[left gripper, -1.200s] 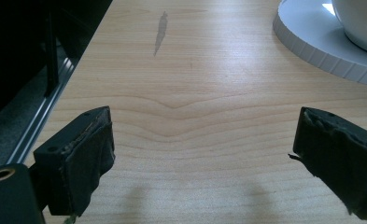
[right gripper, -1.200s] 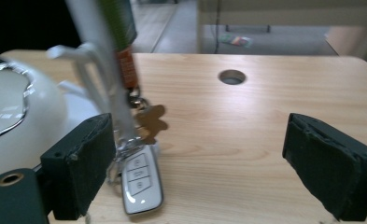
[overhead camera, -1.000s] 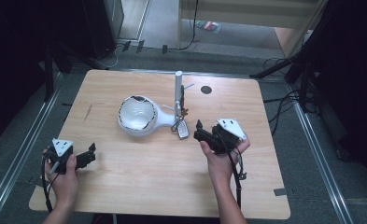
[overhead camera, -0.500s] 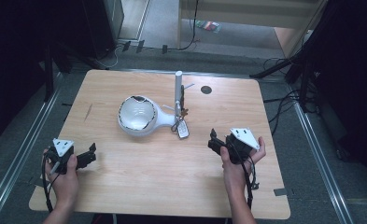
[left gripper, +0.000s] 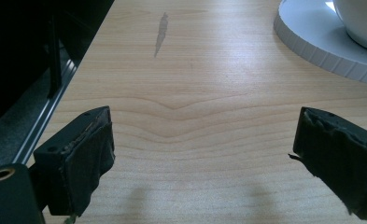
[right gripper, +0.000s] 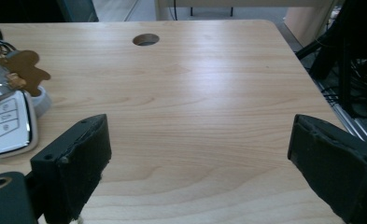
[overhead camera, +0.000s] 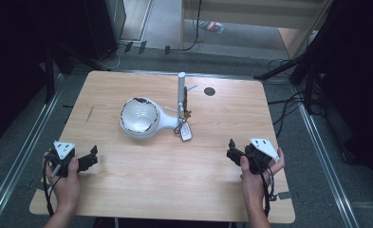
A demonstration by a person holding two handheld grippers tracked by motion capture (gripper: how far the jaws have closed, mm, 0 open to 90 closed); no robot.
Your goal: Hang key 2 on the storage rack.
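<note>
Half the key fob (right gripper: 8,123) lies cut off leftward.

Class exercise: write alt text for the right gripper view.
Two open black jaws frame a bare wooden table. A white car key with a brown charm lies at the left; a round hole sits near the far edge.

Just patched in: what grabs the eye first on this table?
The white bowl-shaped lamp at the table's centre, with a car key and its gingerbread-man charm lying beside its upright post. Both claws, left and right, sit open near the table's front corners.
</note>
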